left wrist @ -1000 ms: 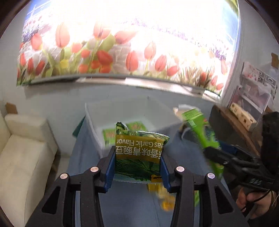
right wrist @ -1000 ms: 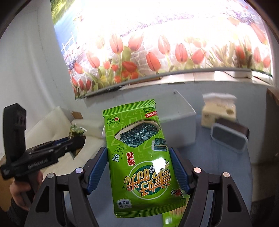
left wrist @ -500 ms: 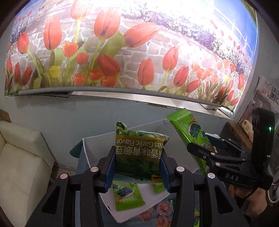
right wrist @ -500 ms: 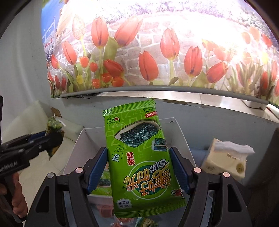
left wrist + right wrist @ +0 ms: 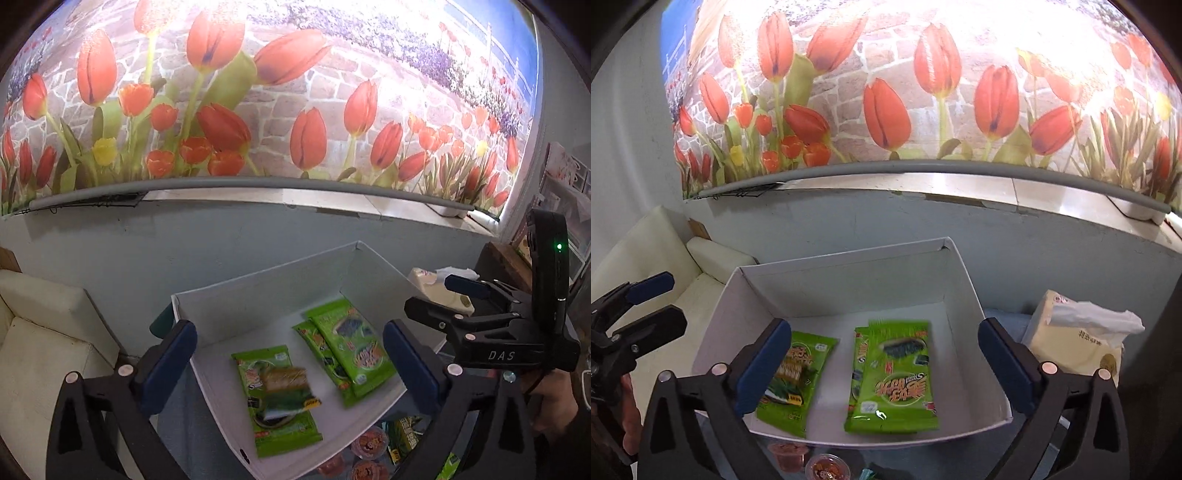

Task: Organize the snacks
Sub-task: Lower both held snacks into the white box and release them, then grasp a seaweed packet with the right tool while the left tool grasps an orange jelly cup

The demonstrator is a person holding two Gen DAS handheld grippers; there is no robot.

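A white box (image 5: 266, 280) stands below both grippers, also seen in the right wrist view (image 5: 849, 284). My left gripper (image 5: 290, 365) has its jaws opening wide, and nothing is pressed between the pads. A blurred garlic-pea packet (image 5: 288, 391) drops onto a green packet in the box. My right gripper (image 5: 884, 365) is opening too, with no pad on anything. Its green seaweed packet (image 5: 897, 376) lies blurred on another packet in the box. Each gripper shows in the other's view, the right gripper (image 5: 432, 295) and the left gripper (image 5: 670, 301).
A tissue pack (image 5: 1075, 332) stands right of the box. Jelly cups (image 5: 827, 467) and small packets lie on the table in front of it. A white sofa (image 5: 44, 332) is at the left. A grey wall with a tulip mural rises close behind the box.
Both grippers moved forward over the white box, then opened wide. The pea packet and the seaweed packet left the jaws and fell into the box.
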